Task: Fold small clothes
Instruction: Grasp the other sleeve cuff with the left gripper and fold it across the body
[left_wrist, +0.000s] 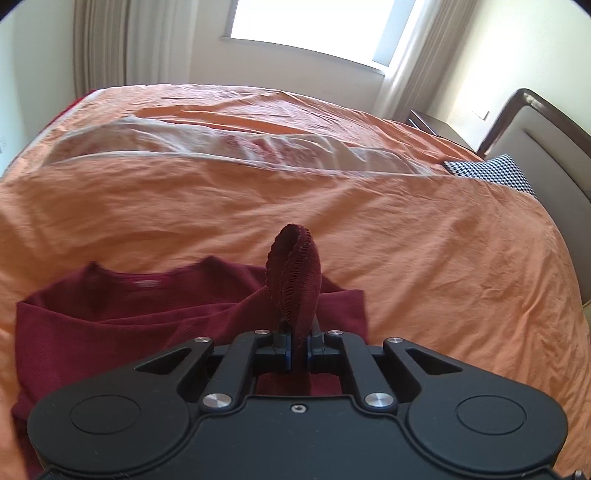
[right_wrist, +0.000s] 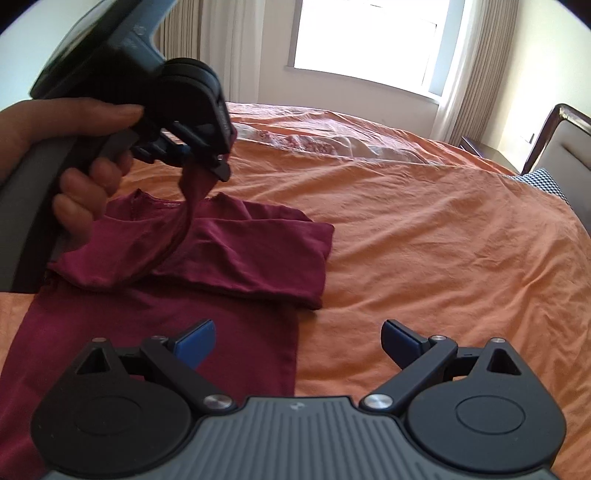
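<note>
Two sets of jaws work over one dark red top (right_wrist: 207, 258) lying on the orange bed cover (right_wrist: 424, 240). My left gripper (left_wrist: 298, 341) has its jaws pinched tight on a sleeve cuff (left_wrist: 295, 273), which stands up out of them, lifted off the shirt's body. My right gripper (right_wrist: 298, 341) hangs near the top's lower right edge with its jaws spread wide and nothing between them. A hand (right_wrist: 66, 147) grips the left tool's handle.
</note>
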